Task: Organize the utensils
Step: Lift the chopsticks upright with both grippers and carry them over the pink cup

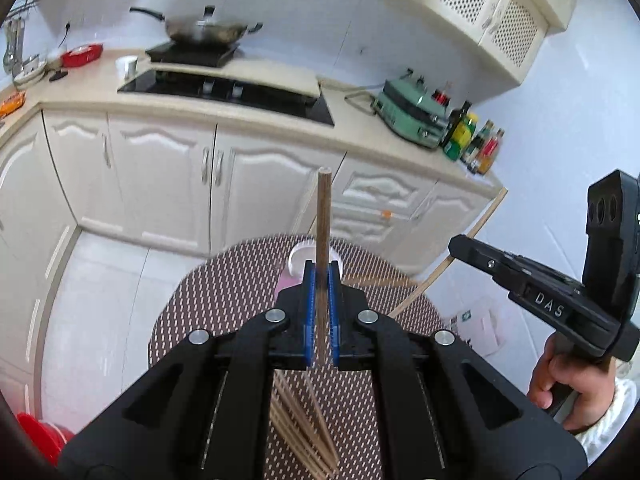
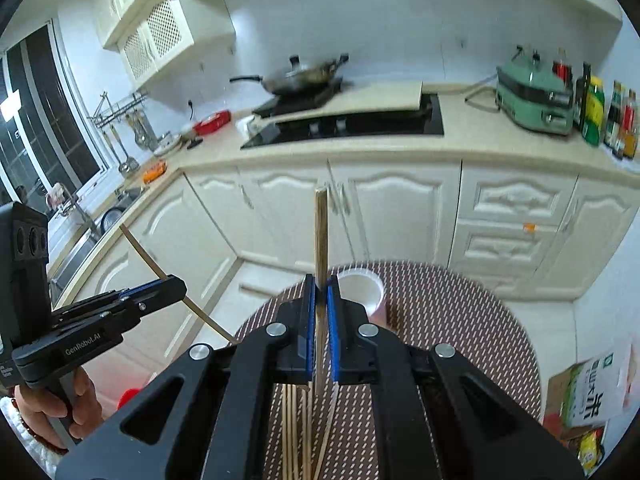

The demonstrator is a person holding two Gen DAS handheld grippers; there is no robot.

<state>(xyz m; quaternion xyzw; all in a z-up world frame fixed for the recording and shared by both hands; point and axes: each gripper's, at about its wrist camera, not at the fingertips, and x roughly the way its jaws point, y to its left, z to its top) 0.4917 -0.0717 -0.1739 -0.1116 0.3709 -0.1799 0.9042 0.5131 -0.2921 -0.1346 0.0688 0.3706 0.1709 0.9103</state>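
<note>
My left gripper (image 1: pixel 321 280) is shut on a wooden chopstick (image 1: pixel 323 220) that points up and forward above the round woven mat (image 1: pixel 224 300). My right gripper (image 2: pixel 320 292) is shut on another wooden chopstick (image 2: pixel 321 232), held the same way. A white and pink cup (image 2: pixel 362 290) stands on the mat just beyond both grippers; it also shows in the left wrist view (image 1: pixel 298 262). Several loose chopsticks (image 2: pixel 296 432) lie on the mat under the grippers, also seen in the left wrist view (image 1: pixel 304 428). Each gripper appears in the other's view, the right gripper (image 1: pixel 456 246) and the left gripper (image 2: pixel 180 282), each with its chopstick.
A kitchen counter (image 2: pixel 460 140) with a black hob (image 2: pixel 352 126), a wok (image 2: pixel 304 76), a green appliance (image 2: pixel 534 98) and bottles (image 2: pixel 608 116) runs behind. White cabinets stand below. A rice bag (image 2: pixel 592 396) sits at the right, something red (image 1: pixel 40 432) at the left on the floor.
</note>
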